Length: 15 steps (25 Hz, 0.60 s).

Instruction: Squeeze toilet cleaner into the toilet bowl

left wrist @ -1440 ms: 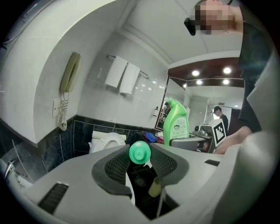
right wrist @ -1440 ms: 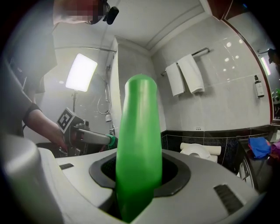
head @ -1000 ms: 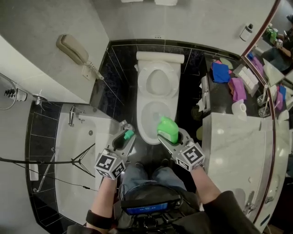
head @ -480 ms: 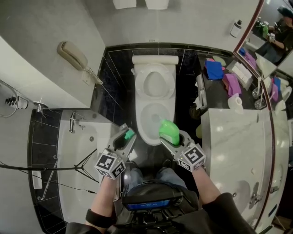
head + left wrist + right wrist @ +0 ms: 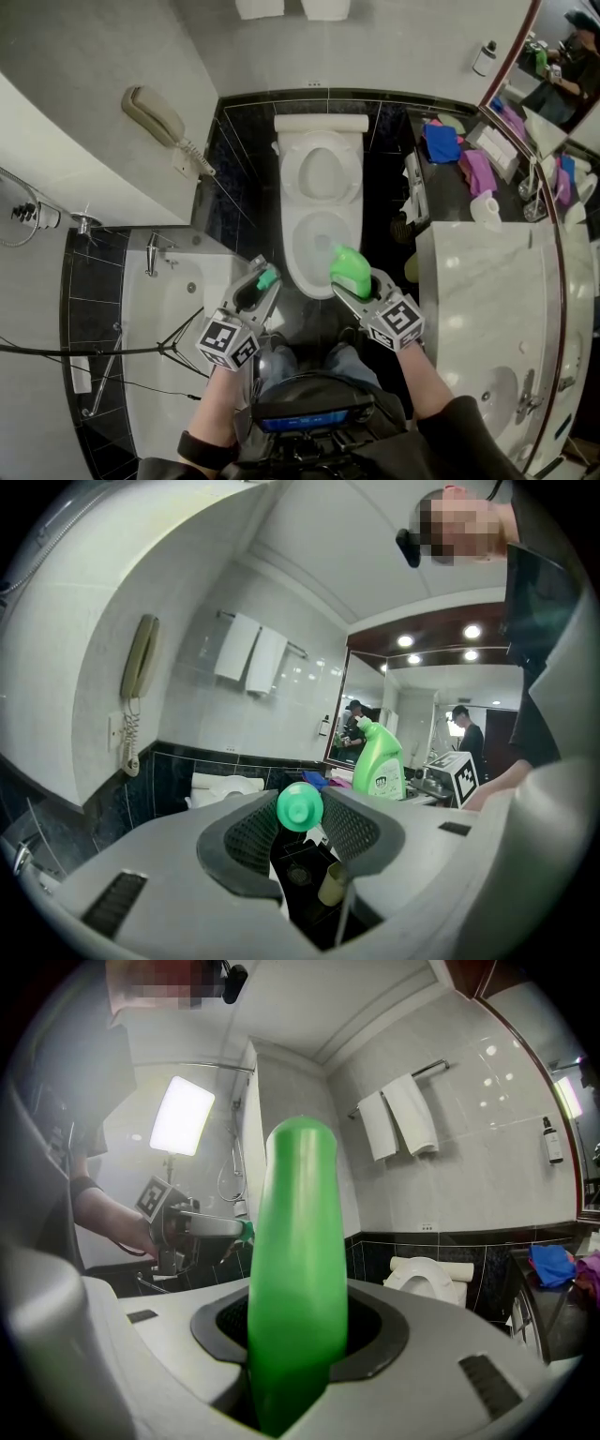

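Right gripper (image 5: 359,284): the jaws are standing partly apart and clamping the body of the green toilet cleaner bottle (image 5: 293,1269). The bottle is filling the gap between the pads and rising well above them, roughly upright with its angled neck at the top. From above, it is hanging over the near right rim of the toilet bowl (image 5: 292,253), not touching the porcelain.

Left gripper (image 5: 261,284): the jaws are sitting closer together and pinching a small round green cap (image 5: 300,806) at the fingertips. The cap is being held just off the near left edge of the bowl, apart from the bottle, with the bowl's near rim lying between the two grippers.

Surroundings: the toilet is sitting at the centre against the far wall. The white bathtub (image 5: 178,328) is lying to the left, and the pale counter (image 5: 469,281) is running along the right. A wall phone (image 5: 155,111) is hanging at the far left, and two white towels (image 5: 249,654) are hanging on a rail on the far wall.
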Motion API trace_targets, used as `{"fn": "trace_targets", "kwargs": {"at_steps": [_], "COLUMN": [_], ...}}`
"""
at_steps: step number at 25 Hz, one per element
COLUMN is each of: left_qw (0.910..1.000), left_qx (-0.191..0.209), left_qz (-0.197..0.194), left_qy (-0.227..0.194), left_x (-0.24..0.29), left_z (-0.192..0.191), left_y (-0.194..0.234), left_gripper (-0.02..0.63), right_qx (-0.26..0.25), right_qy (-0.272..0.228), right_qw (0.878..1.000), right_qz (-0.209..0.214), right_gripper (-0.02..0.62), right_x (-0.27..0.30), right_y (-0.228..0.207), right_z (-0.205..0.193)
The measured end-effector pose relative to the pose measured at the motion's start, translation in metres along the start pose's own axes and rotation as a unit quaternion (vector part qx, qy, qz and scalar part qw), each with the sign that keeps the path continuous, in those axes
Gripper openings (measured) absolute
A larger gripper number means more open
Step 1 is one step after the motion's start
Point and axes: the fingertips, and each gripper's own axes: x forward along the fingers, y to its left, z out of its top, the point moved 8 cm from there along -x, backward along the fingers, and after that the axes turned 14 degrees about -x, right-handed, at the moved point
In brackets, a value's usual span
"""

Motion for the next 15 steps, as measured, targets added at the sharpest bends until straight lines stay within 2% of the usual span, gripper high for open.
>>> {"fn": "trace_targets", "kwargs": {"at_steps": [4, 8, 11, 15], "left_qw": [1.0000, 0.9997, 0.9984, 0.9900], "left_qx": [-0.003, 0.004, 0.015, 0.054], "left_qz": [-0.009, -0.023, -0.055, -0.128], "left_qy": [-0.002, 0.002, 0.006, 0.026], "left_x": [-0.002, -0.003, -0.003, -0.004], "left_z": [0.003, 0.006, 0.011, 0.029], "left_y": [0.008, 0.010, 0.008, 0.000], "left_gripper": [0.152, 0.152, 0.152, 0.150], "right_qx": [-0.008, -0.008, -0.024, -0.043], "right_qy": [-0.007, 0.007, 0.012, 0.025], "right_qw": [1.000, 1.000, 0.999, 0.991], "right_qz": [-0.012, 0.009, 0.046, 0.128], "right_gripper": [0.190, 0.190, 0.190, 0.190], "right_x": [0.006, 0.007, 0.012, 0.020], "right_y": [-0.008, -0.007, -0.003, 0.005], "right_z": [-0.013, -0.011, -0.006, 0.014]}}
